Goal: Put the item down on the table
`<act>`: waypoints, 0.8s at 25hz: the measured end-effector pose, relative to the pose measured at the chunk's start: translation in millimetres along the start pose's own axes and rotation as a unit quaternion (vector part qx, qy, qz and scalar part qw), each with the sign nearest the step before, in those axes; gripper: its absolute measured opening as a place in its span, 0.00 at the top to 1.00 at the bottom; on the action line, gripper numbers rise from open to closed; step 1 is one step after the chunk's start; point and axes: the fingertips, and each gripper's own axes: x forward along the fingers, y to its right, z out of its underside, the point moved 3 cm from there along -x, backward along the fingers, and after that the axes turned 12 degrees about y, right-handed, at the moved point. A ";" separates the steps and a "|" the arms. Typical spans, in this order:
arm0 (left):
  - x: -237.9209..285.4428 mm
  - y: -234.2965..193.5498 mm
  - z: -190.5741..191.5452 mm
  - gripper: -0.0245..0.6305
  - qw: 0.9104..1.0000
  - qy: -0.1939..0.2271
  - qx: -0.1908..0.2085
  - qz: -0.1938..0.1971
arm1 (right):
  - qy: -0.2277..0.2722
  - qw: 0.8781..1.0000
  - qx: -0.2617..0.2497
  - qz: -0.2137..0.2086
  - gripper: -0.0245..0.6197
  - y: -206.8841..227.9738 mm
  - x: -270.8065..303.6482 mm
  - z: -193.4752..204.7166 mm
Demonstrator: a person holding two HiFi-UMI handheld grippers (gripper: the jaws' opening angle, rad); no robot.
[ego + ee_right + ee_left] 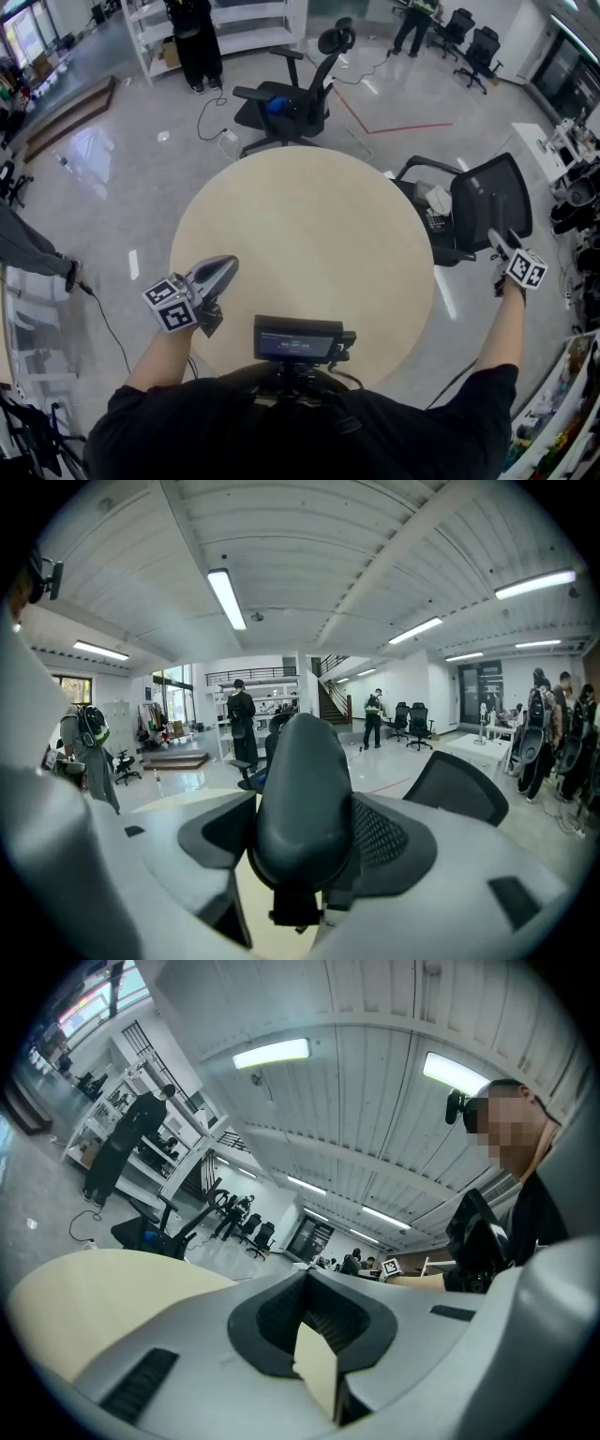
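**Off to the table's right, the item sits in the right tool**

Beyond the right edge of the round beige table (309, 225), the right tool (497, 242) hangs over the grey floor (450, 309), just beside a black mesh chair (492, 197). Its jaws stand wide and pinch the item (305, 789), a dark grey, smooth, rounded thing that is upright and narrows to a small stem at the bottom. The item is off the table and touches nothing but the jaws. The head view does not show it clearly.

Over the table's near left rim, the left tool (223, 265) points inward across the top. Its jaws are pressed together with nothing between them, and only a wedge of the beige tabletop shows beneath them.
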 end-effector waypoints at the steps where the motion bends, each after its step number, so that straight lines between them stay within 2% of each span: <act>1: 1.8 -4.1 -1.3 0.96 1.000 -0.001 0.001 -0.001 | -0.002 1.000 -0.006 -0.005 0.46 -2.9 12.0 -5.4; 15: 33.6 -77.0 -22.1 0.96 1.000 0.001 0.016 -0.006 | -0.006 0.995 -0.067 -0.078 0.46 -67.8 167.1 -45.4; 20: 36.7 -112.4 -17.6 0.96 1.000 -0.003 0.009 -0.017 | 0.005 0.992 -0.072 -0.104 0.46 -94.2 225.9 -42.9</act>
